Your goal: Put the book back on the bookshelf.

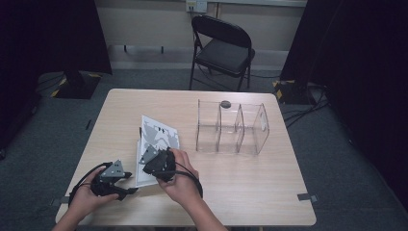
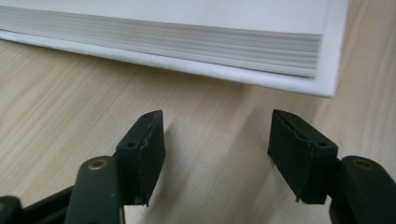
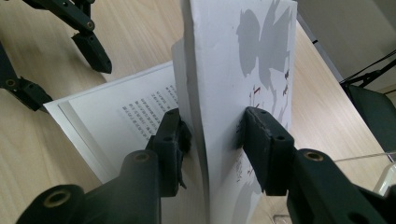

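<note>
White cover pinched upright above an open book

Pale wood made up the table (image 1: 250, 192), and a white book (image 1: 156, 139) lay on it toward the near left corner, closer to the near edge than the far one. The right gripper (image 3: 212, 133) had its two black jaws closed from either side on the raised front cover (image 3: 243, 70), which stood nearly on edge and carried grey blotchy shapes with a few small red marks. Its pads pressed the board, one on the inner face and one on the printed face. Beneath the lifted cover a page of small printed text (image 3: 149, 109) lay flat and exposed.

From the high view the right gripper (image 1: 156, 161) sat over the book's near end, held in a hand (image 1: 183, 185) coming in from the near edge. The left gripper (image 1: 113, 180) rested low by the near left corner, just beside the book's left side. Its jaws stood partly apart, roughly half open, with nothing between them but bare wood; the stacked page edges (image 2: 187, 39) of the book lay just ahead of the tips, not touching them.

Over toward the far right part of the table stood a clear plastic organiser (image 1: 231, 127) with upright dividers, well apart from the book. A black folding chair (image 1: 223, 48) stood on the floor beyond the far edge.
</note>
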Demonstrator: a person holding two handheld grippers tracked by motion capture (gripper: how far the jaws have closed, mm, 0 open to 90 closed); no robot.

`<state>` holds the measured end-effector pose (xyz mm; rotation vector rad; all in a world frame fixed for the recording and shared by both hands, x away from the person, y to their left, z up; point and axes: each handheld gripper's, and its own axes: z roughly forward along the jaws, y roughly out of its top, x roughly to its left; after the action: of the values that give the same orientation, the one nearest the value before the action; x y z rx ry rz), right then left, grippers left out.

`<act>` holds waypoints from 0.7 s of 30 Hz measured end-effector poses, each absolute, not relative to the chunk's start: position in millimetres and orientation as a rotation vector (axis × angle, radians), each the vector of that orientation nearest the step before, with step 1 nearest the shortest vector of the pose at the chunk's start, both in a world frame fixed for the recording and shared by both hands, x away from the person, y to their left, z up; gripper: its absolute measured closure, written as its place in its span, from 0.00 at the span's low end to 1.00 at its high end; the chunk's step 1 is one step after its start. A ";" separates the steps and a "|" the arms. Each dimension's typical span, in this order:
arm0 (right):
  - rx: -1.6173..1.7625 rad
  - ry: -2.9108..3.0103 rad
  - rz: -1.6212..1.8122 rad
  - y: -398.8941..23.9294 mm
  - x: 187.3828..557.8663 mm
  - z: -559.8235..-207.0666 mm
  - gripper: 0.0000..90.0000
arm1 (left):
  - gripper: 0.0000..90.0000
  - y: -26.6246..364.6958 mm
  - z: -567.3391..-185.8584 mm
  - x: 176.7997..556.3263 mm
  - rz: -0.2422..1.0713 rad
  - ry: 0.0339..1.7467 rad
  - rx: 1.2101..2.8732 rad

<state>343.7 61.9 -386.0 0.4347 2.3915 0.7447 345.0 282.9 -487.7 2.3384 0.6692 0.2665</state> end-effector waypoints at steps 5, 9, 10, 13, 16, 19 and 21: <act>0.441 2.396 0.738 62.5 342.8 -386.7 0.65 | 0.36 278.6 -489.8 349.7 0.278 0.708 2.310; 0.432 2.399 0.734 64.0 342.6 -387.3 0.65 | 0.32 275.1 -490.6 352.8 0.300 0.734 2.300; 0.431 2.399 0.733 64.1 342.5 -387.4 0.65 | 0.32 274.8 -490.3 353.5 0.308 0.742 2.301; 0.429 2.401 0.733 63.9 342.3 -387.8 0.65 | 0.31 274.4 -489.9 354.4 0.338 0.745 2.302; 0.422 2.402 0.734 63.3 342.4 -388.0 0.65 | 0.30 274.4 -488.7 354.1 0.360 0.738 2.301; 0.427 2.401 0.746 62.7 342.9 -387.9 0.65 | 0.25 275.9 -487.4 354.4 0.383 0.743 2.294; 0.431 2.410 0.737 62.1 342.9 -386.8 0.65 | 0.24 278.1 -485.6 354.6 0.391 0.737 2.292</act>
<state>342.9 62.1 -386.8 0.4308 2.4097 0.7366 354.6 278.1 -485.6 2.2924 0.7373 0.3909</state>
